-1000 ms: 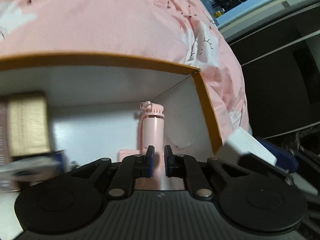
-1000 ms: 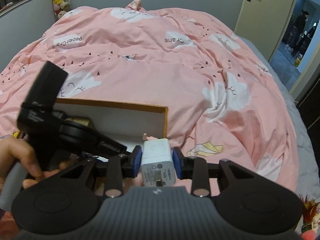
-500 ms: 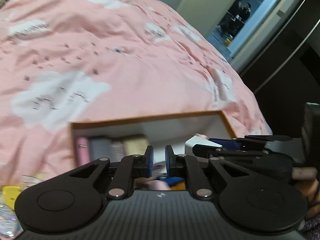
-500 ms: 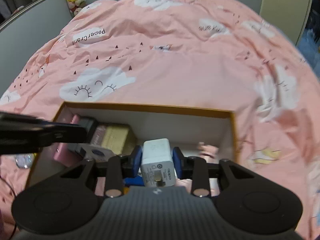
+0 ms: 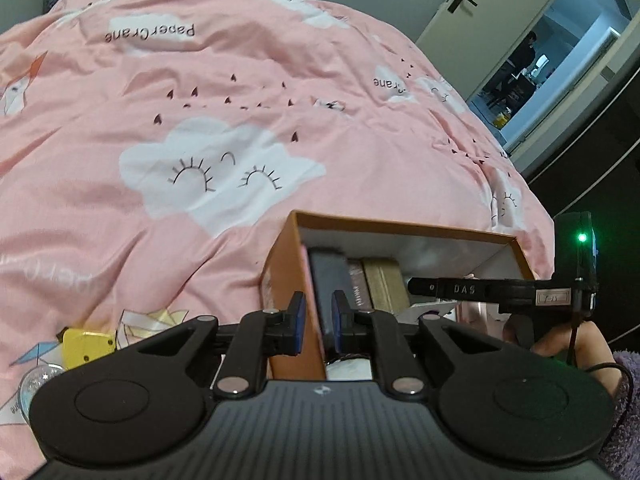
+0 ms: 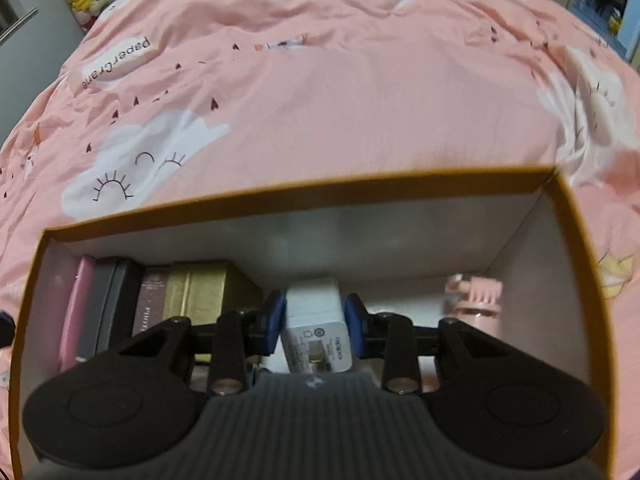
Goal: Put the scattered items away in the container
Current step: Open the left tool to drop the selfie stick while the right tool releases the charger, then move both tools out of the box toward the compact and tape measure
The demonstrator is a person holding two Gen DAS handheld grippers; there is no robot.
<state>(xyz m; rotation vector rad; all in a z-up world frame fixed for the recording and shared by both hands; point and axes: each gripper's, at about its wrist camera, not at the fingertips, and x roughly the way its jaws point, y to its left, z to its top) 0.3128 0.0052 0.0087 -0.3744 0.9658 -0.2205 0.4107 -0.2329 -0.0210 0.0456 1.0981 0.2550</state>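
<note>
The right gripper point(image 6: 315, 322) clamps a white charger point(image 6: 316, 328), held above the floor of the orange box point(image 6: 304, 192) on the pink duvet point(image 6: 320, 100). The left gripper point(image 5: 319, 322), jaws opening and holding nothing, hangs over the box's left wall. Inside the box, books point(image 6: 160, 292) fill the left end and a pink stick point(image 6: 476, 294) lies right. Best to lower the charger into the bare floor between them, then release, so it does not drop onto the books.
</note>
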